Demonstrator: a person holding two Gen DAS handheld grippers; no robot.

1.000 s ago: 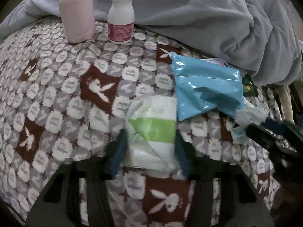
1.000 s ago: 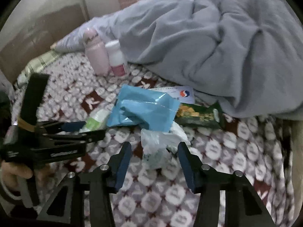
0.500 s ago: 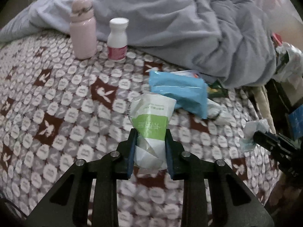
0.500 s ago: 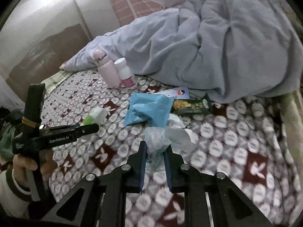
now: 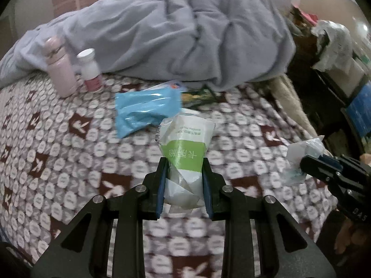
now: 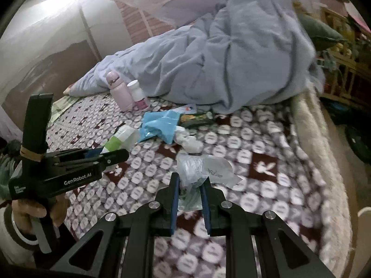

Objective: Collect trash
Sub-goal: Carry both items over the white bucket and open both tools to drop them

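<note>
- The bed (image 5: 69,153), with its patterned brown and white cover, now looks farther below both cameras than one second ago, so both hands have lifted away from it with their catch.
- The grey duvet (image 5: 185,37) lies bunched at the far side, unchanged, and the pink bottle (image 5: 60,69) and the white pill bottle (image 5: 89,69) stand upright just in front of it at the far left; I judge these are not trash.
- The blue plastic wrapper (image 5: 143,111) remains on the cover in the middle, with a dark green snack wrapper (image 6: 197,119) just right of it and a crumpled white tissue (image 6: 189,143) nearer. These pieces are still to collect.
- The white and green tissue packet (image 5: 185,153) was lying flat on the cover a second ago; now it is off the bed, clamped between the pads of the left gripper (image 5: 184,183), whose jaws have just been closing on it.
- The clear crumpled plastic bag (image 6: 199,169) is likewise raised, pinched tight in the right gripper (image 6: 189,190), which stood wide around it one second ago.
- Two pieces are thus secured. The next step, in my judgement, is to carry them to a bin, which no view shows clearly.
</note>
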